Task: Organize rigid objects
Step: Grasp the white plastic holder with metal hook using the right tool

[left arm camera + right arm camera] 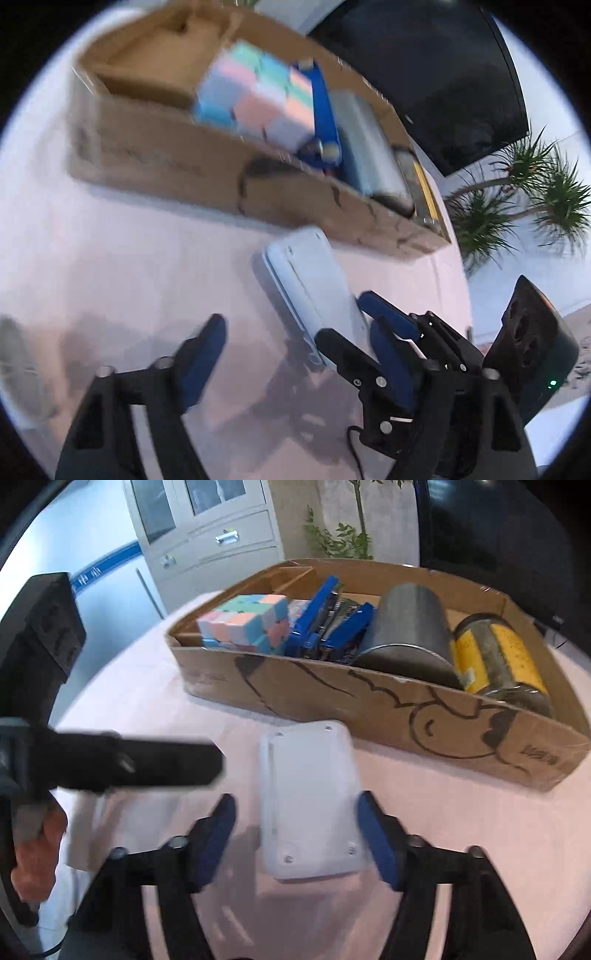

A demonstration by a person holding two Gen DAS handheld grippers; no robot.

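White case [308, 805] lies near the cardboard box [332, 698], between the right gripper's [299, 834] parted jaws.

the surface [424, 812] is covered in a pale pinkish-white cloth. two things lie directly on it. a shallow cardboard tray [332, 698], with black cartoon line drawings on its near wall, sits toward the far side, running across most of the width. just in front of that wall, near but apart from it, a white rectangular plastic case [308, 801] lies flat, small screws at its corners, its long side pointing toward the tray. from the left wrist view the same case [314, 280] lies below the tray [177, 162].
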